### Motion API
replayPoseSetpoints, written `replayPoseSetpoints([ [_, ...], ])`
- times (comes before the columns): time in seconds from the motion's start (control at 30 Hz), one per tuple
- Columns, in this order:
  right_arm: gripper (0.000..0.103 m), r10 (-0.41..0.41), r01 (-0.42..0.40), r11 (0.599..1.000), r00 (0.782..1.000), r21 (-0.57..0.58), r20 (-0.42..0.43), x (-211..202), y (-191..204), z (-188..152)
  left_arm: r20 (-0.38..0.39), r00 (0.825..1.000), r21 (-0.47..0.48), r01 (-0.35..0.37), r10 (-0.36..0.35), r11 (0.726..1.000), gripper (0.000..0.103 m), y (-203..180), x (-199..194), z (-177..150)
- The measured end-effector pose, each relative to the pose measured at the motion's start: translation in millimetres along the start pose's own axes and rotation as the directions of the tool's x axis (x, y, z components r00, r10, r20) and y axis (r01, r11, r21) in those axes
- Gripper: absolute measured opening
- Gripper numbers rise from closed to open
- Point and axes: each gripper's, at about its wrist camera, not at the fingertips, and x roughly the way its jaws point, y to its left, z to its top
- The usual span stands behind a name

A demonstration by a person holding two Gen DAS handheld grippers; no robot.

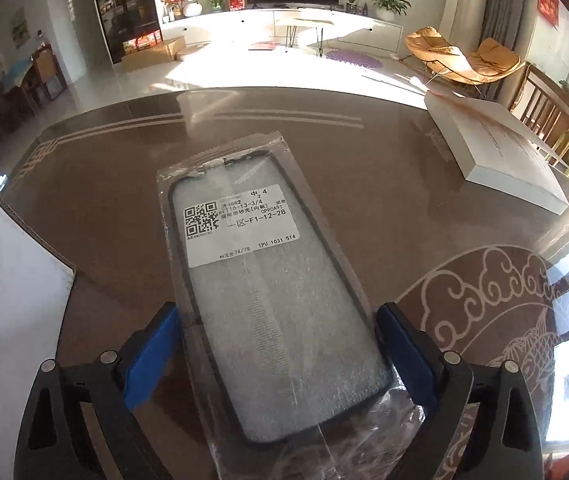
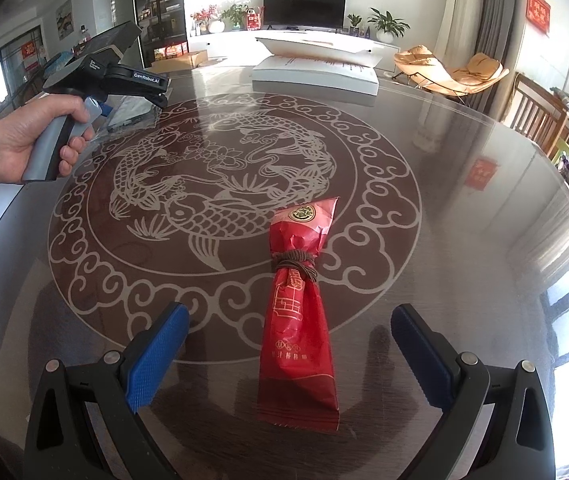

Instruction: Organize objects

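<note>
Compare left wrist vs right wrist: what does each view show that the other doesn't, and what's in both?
Left wrist only: the label with a QR code on the bagged phone case, the left gripper with its blue pads at the case's sides, and a white board at the left edge.

Right wrist only: a red packet tied with brown cord, lying between the open right gripper pads without touching them, plus the hand gripping the other tool's handle.

Both: the patterned round table, the white box, the TV and the orange chair.
</note>
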Motion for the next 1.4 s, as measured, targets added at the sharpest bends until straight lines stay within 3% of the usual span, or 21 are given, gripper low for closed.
replayPoseSetpoints([
  [0.07, 0.101, 0.000, 0.000, 1.000, 1.000, 0.001, 0.000, 0, -1, 0, 0.023, 1.000, 0.022, 0.021, -0.021, 1.000, 0.077, 3, -16, -21],
  [0.27, 0.101, 0.006, -0.007, 1.000, 1.000, 0.016, 0.013, -3, -3, 0, 0.025, 0.996, 0.107, 0.085, -0.088, 0.991, 0.077, 18, -93, -139],
  [0.3, 0.101, 0.006, -0.006, 1.000, 1.000, 0.015, 0.012, -2, -3, 0, 0.019, 0.996, 0.116, 0.087, -0.090, 0.989, 0.079, 20, -106, -157],
  [0.37, 0.101, 0.001, -0.001, 1.000, 1.000, 0.008, 0.006, -2, -2, 0, 0.003, 0.996, 0.126, 0.086, -0.087, 0.988, 0.097, 23, -122, -188],
  [0.43, 0.101, -0.003, 0.003, 1.000, 1.000, -0.001, -0.002, 0, 0, 1, 0.009, 0.996, 0.133, 0.085, -0.087, 0.987, 0.103, 23, -128, -205],
  [0.57, 0.101, -0.005, 0.005, 1.000, 1.000, 0.002, -0.014, 2, -1, 0, -0.001, 0.997, 0.110, 0.074, -0.074, 0.991, 0.103, 24, -122, -197],
  [0.7, 0.101, 0.117, -0.108, 0.987, 0.991, 0.121, -0.069, 4, -25, 11, -0.053, 0.996, 0.112, 0.075, -0.070, 0.991, 0.103, 26, -117, -190],
  [0.73, 0.101, 0.140, -0.125, 0.979, 0.986, 0.159, -0.092, 6, -34, 18, -0.037, 0.996, 0.122, 0.081, -0.077, 0.989, 0.097, 27, -120, -193],
  [0.77, 0.101, 0.157, -0.133, 0.974, 0.980, 0.182, -0.123, 10, -41, 26, -0.007, 0.996, 0.128, 0.087, -0.087, 0.988, 0.085, 28, -125, -198],
  [0.83, 0.097, 0.152, -0.119, 0.978, 0.970, 0.171, -0.192, 20, -47, 39, 0.035, 0.995, 0.129, 0.089, -0.094, 0.988, 0.075, 34, -133, -206],
  [0.87, 0.084, 0.123, -0.097, 0.987, 0.969, 0.130, -0.215, 22, -45, 45, 0.046, 0.994, 0.122, 0.093, -0.099, 0.988, 0.074, 36, -135, -209],
  [0.9, 0.063, 0.089, -0.074, 0.995, 0.968, 0.074, -0.233, 23, -41, 49, 0.050, 0.993, 0.117, 0.096, -0.103, 0.988, 0.074, 38, -137, -210],
  [1.03, 0.024, 0.050, -0.093, 0.985, 0.960, -0.144, -0.274, 24, -9, 57, 0.076, 0.988, 0.097, 0.130, -0.137, 0.987, 0.074, 44, -143, -213],
  [1.07, 0.020, 0.049, -0.097, 0.982, 0.958, -0.160, -0.284, 23, -4, 58, 0.085, 0.987, 0.090, 0.132, -0.140, 0.987, 0.074, 46, -146, -213],
  [1.27, 0.019, 0.127, -0.141, 0.989, 0.971, -0.053, -0.203, -6, -1, 70, 0.204, 0.961, 0.027, 0.186, -0.187, 0.982, 0.074, 62, -190, -212],
  [1.4, 0.019, 0.206, -0.214, 0.975, 0.971, -0.059, -0.125, -34, 26, 93, 0.306, 0.926, -0.015, 0.238, -0.222, 0.971, 0.074, 77, -236, -197],
])
